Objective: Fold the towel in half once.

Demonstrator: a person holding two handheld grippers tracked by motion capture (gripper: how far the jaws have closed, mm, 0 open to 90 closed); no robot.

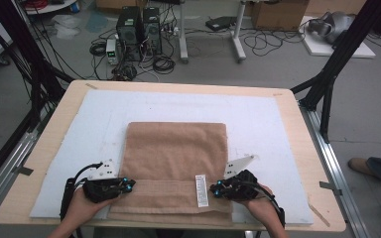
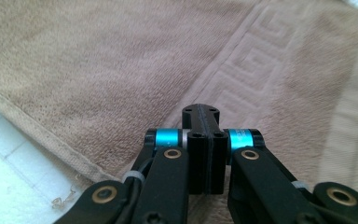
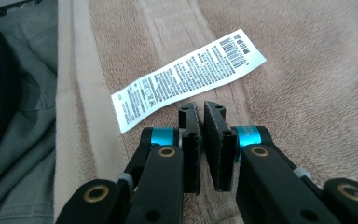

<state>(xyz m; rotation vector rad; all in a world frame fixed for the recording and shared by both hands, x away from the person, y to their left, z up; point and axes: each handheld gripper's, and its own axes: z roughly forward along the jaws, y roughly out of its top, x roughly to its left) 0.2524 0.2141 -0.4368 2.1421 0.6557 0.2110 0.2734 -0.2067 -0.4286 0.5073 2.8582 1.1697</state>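
Towel (image 1: 176,148): tan, folded flat on the white mat (image 1: 258,119) that covers the tabletop (image 1: 297,129); its patterned band runs along the near edge, between the two hands
Label (image 1: 201,190): white care tag, lying flat on the towel's band, just beside the right tongs
Left hand (image 1: 82,206): enters from the bottom edge, forearm angled up and inward, wrist low, holding its tongs level at the towel's near left corner
Left tongs (image 2: 201,114): jaws pressed together, tips low over the band; whether cloth is pinched between them cannot be told
Right hand (image 1: 260,206): mirrors the left, forearm angled inward, at the near right corner
Right tongs (image 3: 200,112): jaws nearly together with a thin gap at the tips, nothing seen between them, pointing across the band toward the label
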